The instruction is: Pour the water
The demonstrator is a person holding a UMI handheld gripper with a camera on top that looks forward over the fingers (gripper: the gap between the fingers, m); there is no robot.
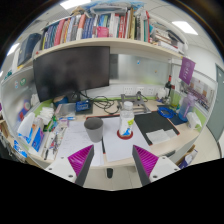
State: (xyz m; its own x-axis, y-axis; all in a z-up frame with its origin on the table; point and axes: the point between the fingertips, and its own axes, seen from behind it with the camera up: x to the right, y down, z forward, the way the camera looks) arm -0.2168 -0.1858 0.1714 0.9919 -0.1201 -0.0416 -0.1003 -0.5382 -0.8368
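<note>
We see a bright, evenly lit desk under white ceiling panels that glare overhead, with soft, faint shadows, a dark monitor, strong fisheye bending of the shelf and walls, and mild softness throughout.

Magenta pads are borne on the inner faces of the white fingers of the gripper. A grey cup is seen just ahead of them on a white desk, and beside it a pale bottle is set on an orange-red coaster. A black notebook is shown beyond the right finger, with a blue box past it. The monitor is black, its screen dark. Many colours are mixed along the book spines on the shelf: red, blue, white and green. A purple poster is seen on the wall, and blue and white packets at the desk's left side.
</note>
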